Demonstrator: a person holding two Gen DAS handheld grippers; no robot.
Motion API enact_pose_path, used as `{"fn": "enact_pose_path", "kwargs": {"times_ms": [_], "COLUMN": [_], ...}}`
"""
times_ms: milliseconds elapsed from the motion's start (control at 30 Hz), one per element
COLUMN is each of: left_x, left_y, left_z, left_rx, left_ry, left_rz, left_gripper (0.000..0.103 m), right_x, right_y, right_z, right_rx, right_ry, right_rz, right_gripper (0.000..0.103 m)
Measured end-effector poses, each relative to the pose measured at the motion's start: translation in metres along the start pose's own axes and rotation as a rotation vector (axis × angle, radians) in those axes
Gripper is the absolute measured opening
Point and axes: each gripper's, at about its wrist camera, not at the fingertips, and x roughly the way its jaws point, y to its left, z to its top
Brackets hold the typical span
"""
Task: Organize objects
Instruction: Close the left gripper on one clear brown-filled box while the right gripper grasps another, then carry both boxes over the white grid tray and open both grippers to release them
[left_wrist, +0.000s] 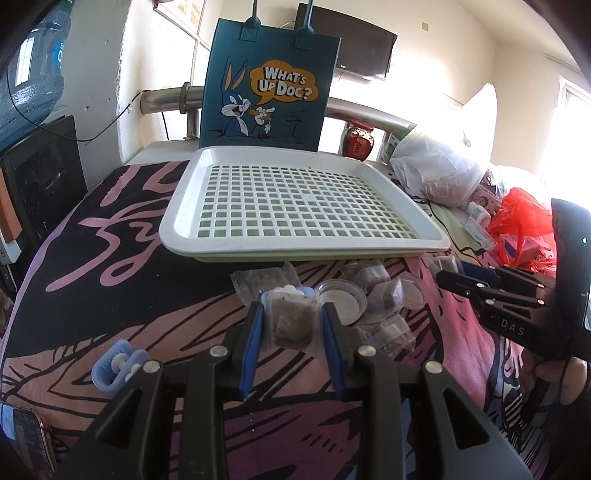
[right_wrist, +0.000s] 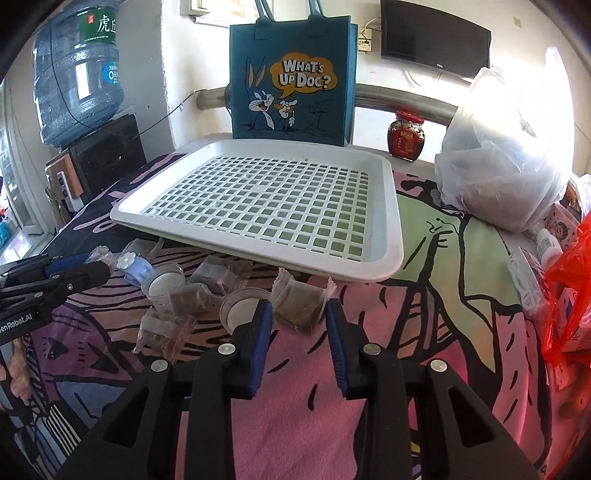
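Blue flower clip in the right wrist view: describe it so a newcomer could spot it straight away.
Start at the white perforated tray on the patterned cloth and drop to the heap of packets and cups below its near-left edge. At the heap's left end, by the left gripper, lies the blue clip. It alone is pale blue plastic with a small white flower; its neighbours are clear brown-filled packets and white-lidded cups.

A blue cartoon tote bag (right_wrist: 291, 85) stood upright at the far edge. A water jug (right_wrist: 79, 70) sat far left; a red jar (right_wrist: 405, 136) and a white plastic bag (right_wrist: 506, 155) lay far right.
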Motion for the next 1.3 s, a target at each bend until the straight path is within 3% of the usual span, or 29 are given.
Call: {"fn": "enact_pose_path", "kwargs": {"times_ms": [200,633,933,1033,1300], "left_x": [0.004,0.0,0.0,0.006,0.033], "left_y": [0.001,-0.012,-0.02,-0.021,-0.012], "left_z": [0.0,0.015,0.046,0.055,0.076], "left_rx": [-0.002,0.031,0.044,0.041,-0.003], "left_ry": [0.02,-0.004,-0.055,-0.065,-0.045], "left_rz": [0.004,0.008,0.007,0.002,0.003], "left_gripper": [0.031,0.031,0.031,0.031,0.031], "right_x": [-0.004,-0.01,-0.02,-0.021,-0.004], "right_y": [0.006,0.003,-0.009,-0.007,0.0], "right_z": [-0.001,0.001,0.018,0.029,0.055], "right_rx": [-0.035,-0.028,0.029,0.02,0.051], "right_ry": [-0.02,-0.04,-0.064,-0.082,-0.082], "right_rz": [-0.061,-0.088,-0.027,-0.049,-0.034], "right_gripper": [0.029,0.029,0.029,0.029,0.029]}}
